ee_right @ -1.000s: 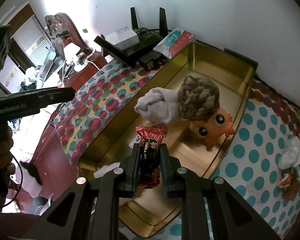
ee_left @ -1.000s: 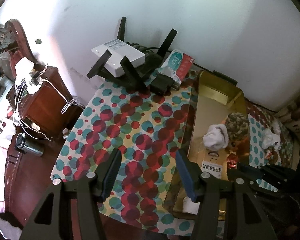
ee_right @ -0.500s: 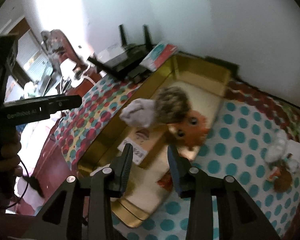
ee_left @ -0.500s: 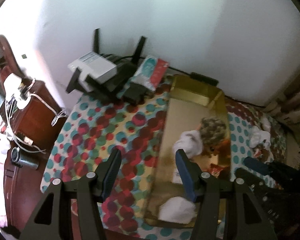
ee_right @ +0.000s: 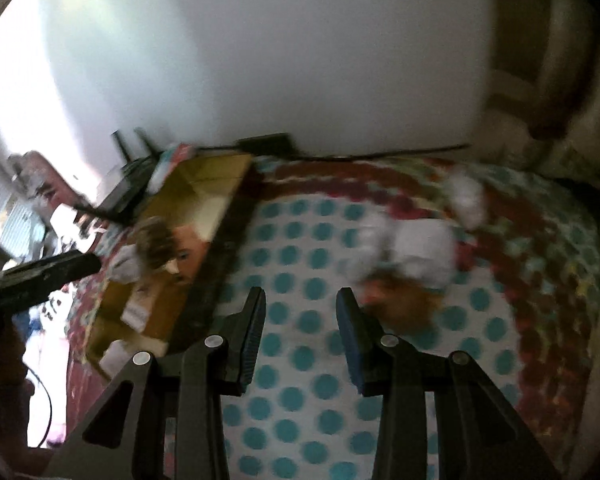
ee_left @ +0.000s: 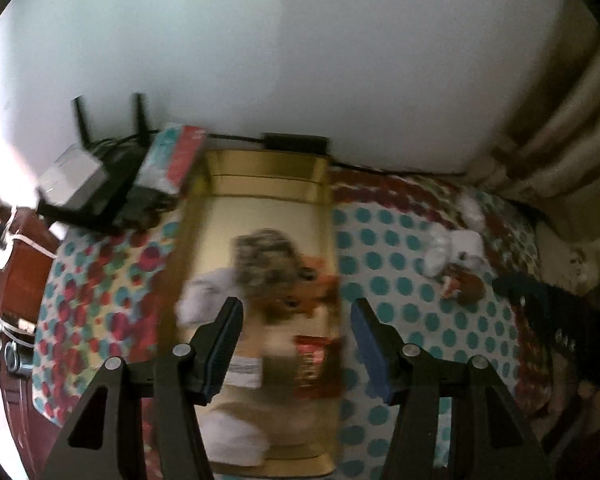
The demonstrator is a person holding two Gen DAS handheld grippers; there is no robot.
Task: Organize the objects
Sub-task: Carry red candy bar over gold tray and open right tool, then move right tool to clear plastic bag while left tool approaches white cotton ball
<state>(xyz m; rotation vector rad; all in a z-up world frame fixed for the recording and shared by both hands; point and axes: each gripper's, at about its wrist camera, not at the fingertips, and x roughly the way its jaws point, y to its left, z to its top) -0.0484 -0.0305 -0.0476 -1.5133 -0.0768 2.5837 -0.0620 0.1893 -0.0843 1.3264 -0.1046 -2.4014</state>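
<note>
A gold tray (ee_left: pixel 260 172) lies on the dotted tablecloth. It holds a rope ball (ee_left: pixel 264 256), a white sock (ee_left: pixel 204 296), an orange toy (ee_left: pixel 308 292), a red snack packet (ee_left: pixel 316 364) and a white wad (ee_left: pixel 236 440). My left gripper (ee_left: pixel 296 344) is open and empty above the tray. My right gripper (ee_right: pixel 300 336) is open and empty above the teal-dotted cloth, right of the tray (ee_right: pixel 204 188). A blurred pile of white and brown small things (ee_right: pixel 404 272) lies just beyond its right finger, and also shows in the left wrist view (ee_left: pixel 456 268).
A black router with a white box (ee_left: pixel 88 184) and a teal-red packet (ee_left: pixel 176 160) stand at the back left by the wall. A wooden side table (ee_left: pixel 16 272) with cables stands left of the table. A curtain (ee_left: pixel 560 128) hangs at the right.
The right gripper let go of the red snack packet, which now lies in the tray, and swung right toward the pile. The left gripper moved right, over the tray.
</note>
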